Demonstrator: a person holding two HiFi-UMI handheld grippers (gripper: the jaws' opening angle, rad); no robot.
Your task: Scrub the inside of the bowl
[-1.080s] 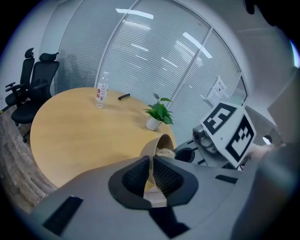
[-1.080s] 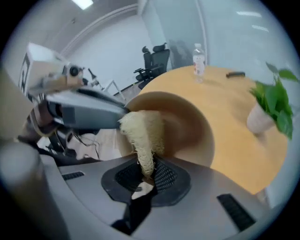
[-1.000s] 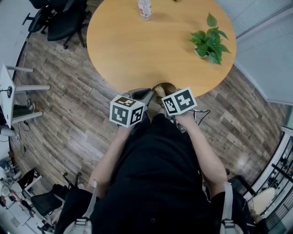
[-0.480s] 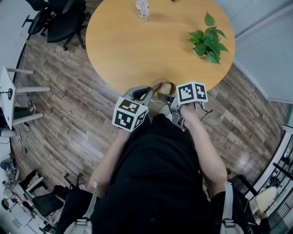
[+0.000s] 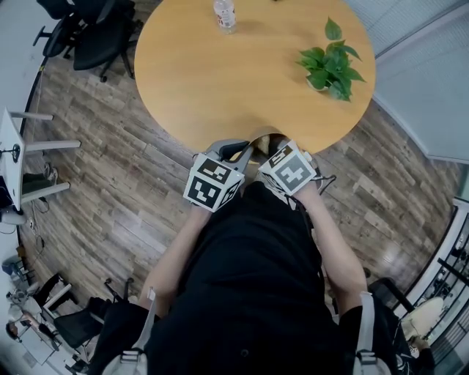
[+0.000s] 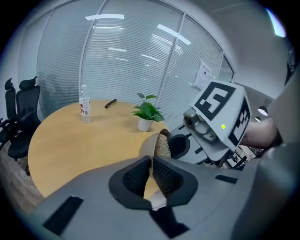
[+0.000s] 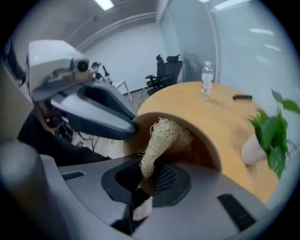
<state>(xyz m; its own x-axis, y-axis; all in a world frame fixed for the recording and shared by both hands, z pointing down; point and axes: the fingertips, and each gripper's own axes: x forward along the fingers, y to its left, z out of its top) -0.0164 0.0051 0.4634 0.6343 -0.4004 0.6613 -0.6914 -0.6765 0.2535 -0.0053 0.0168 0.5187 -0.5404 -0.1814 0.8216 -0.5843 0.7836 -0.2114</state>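
Our left gripper point(image 6: 151, 163) pinches the bowl point(image 6: 149, 143) by its rim, tipping it at the table point(image 5: 234, 73) edge so our right gripper point(image 7: 152, 172), clamped on the loofah point(image 7: 161, 135), reaches inside.

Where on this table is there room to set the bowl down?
Bare: the middle of the table, between the water bottle at the far edge and the potted plant at right. Crowded: the near edge, with the bowl, left gripper and right gripper.
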